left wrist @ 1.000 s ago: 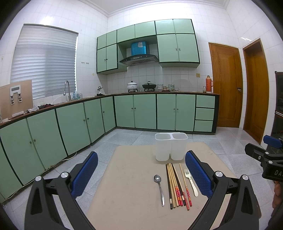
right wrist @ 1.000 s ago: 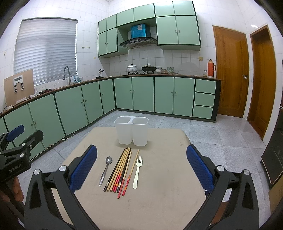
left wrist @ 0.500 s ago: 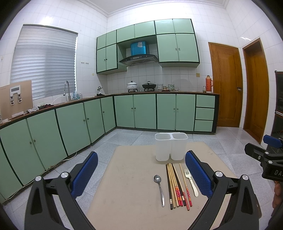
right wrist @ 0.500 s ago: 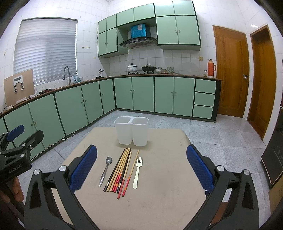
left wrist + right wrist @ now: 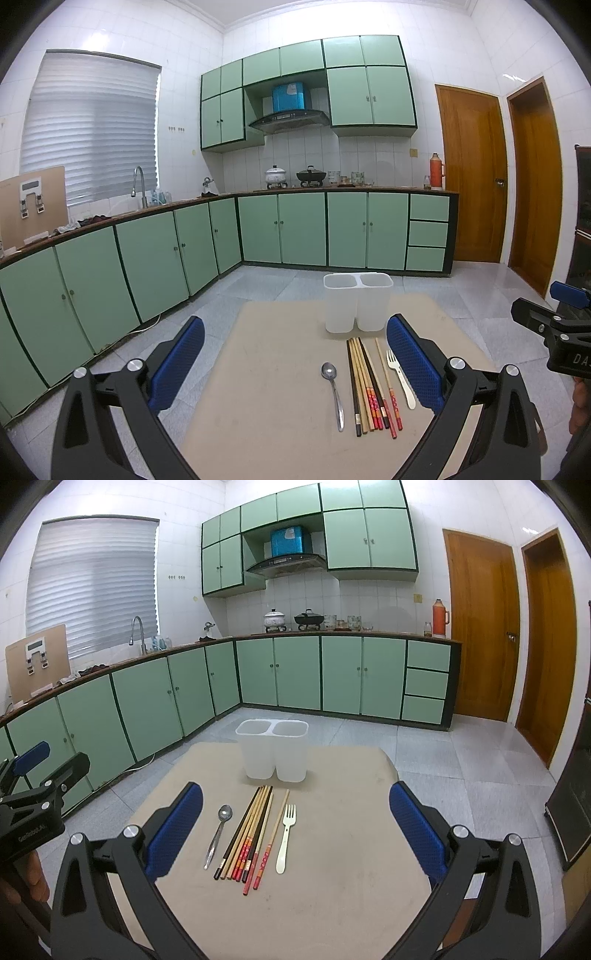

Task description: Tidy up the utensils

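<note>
On the beige table point(image 5: 332, 904) in the middle of the kitchen, nothing was yet sorted. From left to right lay a metal spoon point(image 5: 218, 834), a bundle of chopsticks point(image 5: 248, 834) and a pale plastic fork point(image 5: 286, 836), all flat and parallel, just in front of a white holder point(image 5: 273, 751) with two compartments, both looking empty.

The left gripper point(image 5: 295, 365) hovered above the near edge with its fingers wide apart and holding nothing. The right gripper point(image 5: 295, 834) did the same, also spread wide and empty, with the whole row between its blue pads.

I judged the task to be at its very beginning, in the approach step. The next move would call for one gripper to descend on a single piece and close on its handle, then stand it in a compartment.

The spoon was thin, shiny and probably slippery. The chopsticks were slim wooden sticks, some dark, some light with red patterned ends, touching each other, so separating them could be difficult. The holder was translucent, smooth plastic with rounded corners. The table surface looked matte.
</note>
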A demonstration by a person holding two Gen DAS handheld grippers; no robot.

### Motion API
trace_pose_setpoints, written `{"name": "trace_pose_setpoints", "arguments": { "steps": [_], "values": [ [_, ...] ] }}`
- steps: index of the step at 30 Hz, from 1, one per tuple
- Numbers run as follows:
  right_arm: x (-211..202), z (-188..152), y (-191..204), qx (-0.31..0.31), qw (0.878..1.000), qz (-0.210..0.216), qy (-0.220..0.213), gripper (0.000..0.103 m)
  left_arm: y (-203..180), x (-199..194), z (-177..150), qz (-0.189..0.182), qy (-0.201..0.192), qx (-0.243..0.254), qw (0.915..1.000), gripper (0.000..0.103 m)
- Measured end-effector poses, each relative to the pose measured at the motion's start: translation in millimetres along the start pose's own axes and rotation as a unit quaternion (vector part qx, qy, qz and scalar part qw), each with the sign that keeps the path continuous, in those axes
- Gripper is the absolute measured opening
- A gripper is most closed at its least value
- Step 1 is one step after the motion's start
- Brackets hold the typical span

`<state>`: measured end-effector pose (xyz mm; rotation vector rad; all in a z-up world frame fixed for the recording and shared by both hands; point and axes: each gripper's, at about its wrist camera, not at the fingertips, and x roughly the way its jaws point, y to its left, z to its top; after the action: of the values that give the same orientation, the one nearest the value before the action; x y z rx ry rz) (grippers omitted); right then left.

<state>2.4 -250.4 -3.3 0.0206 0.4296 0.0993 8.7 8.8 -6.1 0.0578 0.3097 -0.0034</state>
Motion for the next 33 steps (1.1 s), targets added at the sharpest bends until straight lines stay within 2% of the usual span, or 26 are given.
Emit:
{"name": "trace_pose_setpoints", "arguments": {
  "steps": [9,15,23,33],
  "values": [
    [13,-1,0,0.001,1.000,-0.002,0.013,0.098,-5,15,1,0.000,0.014,0.005,0.9999,0.097],
    [40,-4,-3,0.000,0.999,-0.006,0.031,0.098,-7,41,-3,0.002,0.036,0.012,0.9993,0.097],
    [101,-16,-9,0.002,0.996,-0.019,0.086,0.098,-5,107,-22,0.009,0.108,0.015,0.9940,0.097],
    [200,-34,-12,0.003,0.987,-0.020,0.161,0.098,-4,199,-54,0.006,0.203,0.015,0.9791,0.097]
  ]
}}
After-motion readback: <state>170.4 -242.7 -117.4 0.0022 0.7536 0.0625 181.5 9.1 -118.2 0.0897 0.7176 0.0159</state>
